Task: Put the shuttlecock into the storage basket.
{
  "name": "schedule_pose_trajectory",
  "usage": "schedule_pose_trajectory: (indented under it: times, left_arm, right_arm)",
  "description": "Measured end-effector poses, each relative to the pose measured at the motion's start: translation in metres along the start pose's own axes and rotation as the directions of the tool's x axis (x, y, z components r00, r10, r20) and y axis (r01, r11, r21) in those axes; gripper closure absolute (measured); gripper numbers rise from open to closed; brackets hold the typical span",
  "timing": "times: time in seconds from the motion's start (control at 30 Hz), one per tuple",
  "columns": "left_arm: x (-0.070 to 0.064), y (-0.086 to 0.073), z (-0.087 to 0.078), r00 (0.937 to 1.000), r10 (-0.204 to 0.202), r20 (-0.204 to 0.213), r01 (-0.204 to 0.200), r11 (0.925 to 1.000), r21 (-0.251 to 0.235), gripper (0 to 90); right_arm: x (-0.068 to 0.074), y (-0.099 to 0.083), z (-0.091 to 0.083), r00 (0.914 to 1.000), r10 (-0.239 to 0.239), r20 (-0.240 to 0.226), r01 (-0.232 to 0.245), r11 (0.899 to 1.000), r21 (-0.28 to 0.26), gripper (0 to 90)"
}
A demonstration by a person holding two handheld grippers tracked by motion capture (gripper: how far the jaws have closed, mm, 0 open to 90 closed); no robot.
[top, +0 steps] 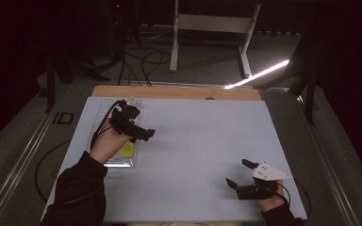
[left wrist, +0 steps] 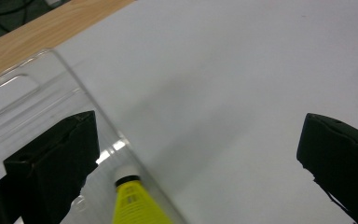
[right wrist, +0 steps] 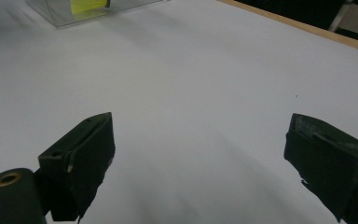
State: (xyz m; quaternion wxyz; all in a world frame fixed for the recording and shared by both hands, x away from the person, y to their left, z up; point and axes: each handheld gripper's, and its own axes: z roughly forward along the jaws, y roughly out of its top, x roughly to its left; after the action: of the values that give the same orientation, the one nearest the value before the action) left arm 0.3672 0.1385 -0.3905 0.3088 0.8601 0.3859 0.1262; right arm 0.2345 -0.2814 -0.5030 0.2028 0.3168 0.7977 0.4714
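Note:
A yellow tube [top: 127, 149] with a white cap [left wrist: 127, 171] lies in a clear plastic tray [top: 104, 109] at the left of the white tabletop. My left gripper [top: 140, 135] hovers over the tray's right wall, open, with nothing between its jaws; in the left gripper view [left wrist: 196, 158] the tube [left wrist: 133, 200] sits just below the gap, beside the left jaw. My right gripper [top: 237, 172] rests low near the front right of the table, open and empty, pointing left. The right gripper view [right wrist: 198, 158] shows the tray [right wrist: 60, 14] and the yellow tube [right wrist: 87, 6] far off.
A white mat [top: 193, 141] covers the table, with a wooden strip [top: 169, 92] along its far edge. Cables [top: 141, 61] and a white frame's legs [top: 174, 37] stand on the floor beyond. A bright light strip [top: 257, 74] lies past the back right corner.

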Motion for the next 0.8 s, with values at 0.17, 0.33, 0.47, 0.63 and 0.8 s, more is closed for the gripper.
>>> schedule_pose_trajectory:
  times: [0.17, 0.33, 0.47, 0.63, 0.8]
  left_arm:
    - [-0.010, 0.006, -0.001, 0.9973, 0.043, 0.060, -0.042, 0.9989, -0.018, 0.0]
    - [-0.021, 0.011, 0.001, 0.9909, 0.085, 0.105, -0.080, 0.9958, -0.045, 0.0]
    - [-0.030, 0.013, 0.003, 0.9840, 0.123, 0.129, -0.114, 0.9907, -0.075, 0.0]
    - [-0.038, 0.014, 0.004, 0.9723, 0.144, 0.184, -0.126, 0.9862, -0.108, 0.0]
    - [-0.048, 0.011, 0.008, 0.9518, 0.177, 0.251, -0.150, 0.9812, -0.122, 0.0]
  right_arm:
    - [0.000, 0.000, 0.000, 1.0000, -0.001, 0.000, 0.001, 1.000, -0.001, 8.6]
    - [0.000, 0.000, 0.000, 1.0000, 0.003, 0.000, -0.003, 1.000, 0.000, 8.6]
    - [0.000, 0.000, 0.000, 1.0000, 0.001, 0.000, -0.001, 1.000, 0.000, 8.6]
    - [0.000, 0.000, -0.001, 1.0000, 0.001, 0.001, -0.001, 1.000, -0.001, 8.6]
    - [0.000, 0.000, -0.001, 1.0000, -0.001, 0.000, 0.001, 1.000, -0.002, 8.6]
